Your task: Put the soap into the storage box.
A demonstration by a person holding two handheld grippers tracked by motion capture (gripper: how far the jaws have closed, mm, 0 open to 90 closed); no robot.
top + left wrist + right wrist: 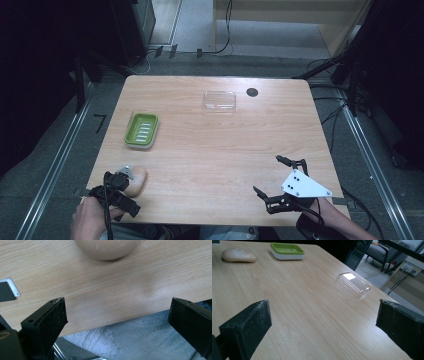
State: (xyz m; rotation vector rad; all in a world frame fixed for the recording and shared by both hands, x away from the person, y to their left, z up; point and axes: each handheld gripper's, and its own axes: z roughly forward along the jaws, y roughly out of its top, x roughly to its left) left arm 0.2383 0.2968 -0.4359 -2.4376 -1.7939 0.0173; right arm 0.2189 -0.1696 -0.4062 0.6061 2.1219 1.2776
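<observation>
The soap bar (pixel 136 179) lies at the table's near left corner, just beside the left gripper (pixel 117 312), whose jaws gape empty. Probably firm, light and slick; grip its long sides.

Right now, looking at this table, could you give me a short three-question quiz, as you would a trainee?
1. True or false: the bar of soap already lies in the green soap dish.
2. Which gripper is nearer the soap: A) the left gripper, B) the right gripper?
3. What lies on the far side of the table, beside the dark round hole?

Key:
1. False: it lies on the bare wood, apart from the dish.
2. A; its jaws stand open, nothing between them.
3. The clear plastic lid.
</observation>
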